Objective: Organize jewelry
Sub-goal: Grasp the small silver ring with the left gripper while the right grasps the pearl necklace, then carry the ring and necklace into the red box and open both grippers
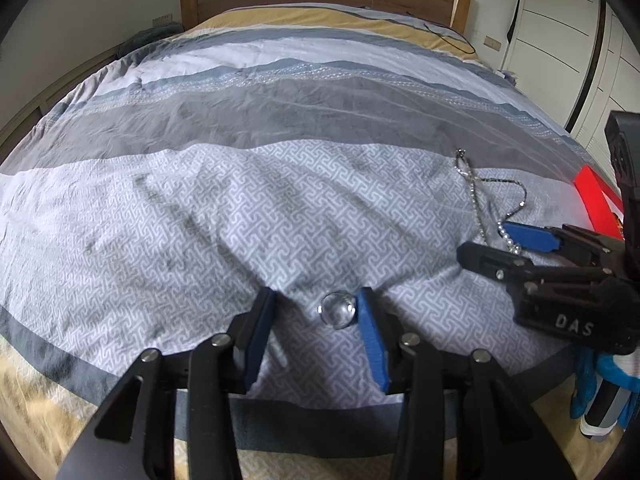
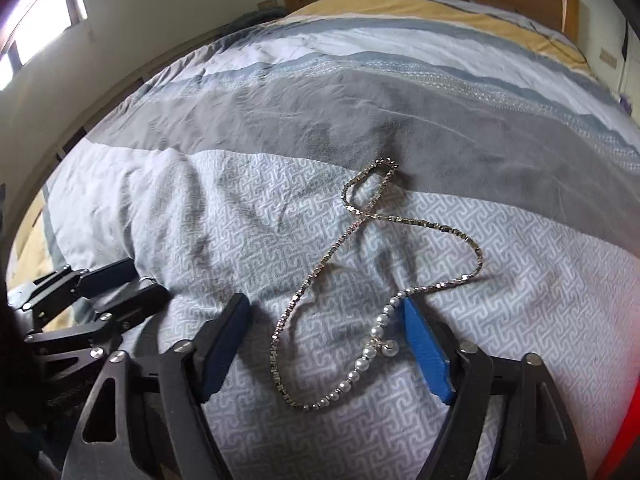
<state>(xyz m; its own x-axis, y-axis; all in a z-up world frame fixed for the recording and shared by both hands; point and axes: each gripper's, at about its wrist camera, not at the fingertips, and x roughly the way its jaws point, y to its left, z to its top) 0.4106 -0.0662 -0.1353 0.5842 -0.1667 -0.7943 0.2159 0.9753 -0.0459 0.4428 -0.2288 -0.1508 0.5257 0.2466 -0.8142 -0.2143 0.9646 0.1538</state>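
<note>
The left tongs stand released, blue pads apart, low over the bed. Between the pads lies a clear, silver-rimmed ring, just beside the right-hand pad; whether that pad touches it cannot be told, and the left-hand pad is clearly apart from it.

The right tongs are also released, their pads spread wide over the patterned quilt. Between them lies the near loop of a necklace: a silver chain running close to the left-hand pad and a run of pearl beads just beside the right-hand pad, its upper end at that pad's tip. Neither pad presses on it. The chain then runs beyond the fingertips, crosses itself and ends in a small loop at the edge of the grey stripe.

Past the right tongs, at the frame edge, sits a red object, too cropped to identify.
</note>
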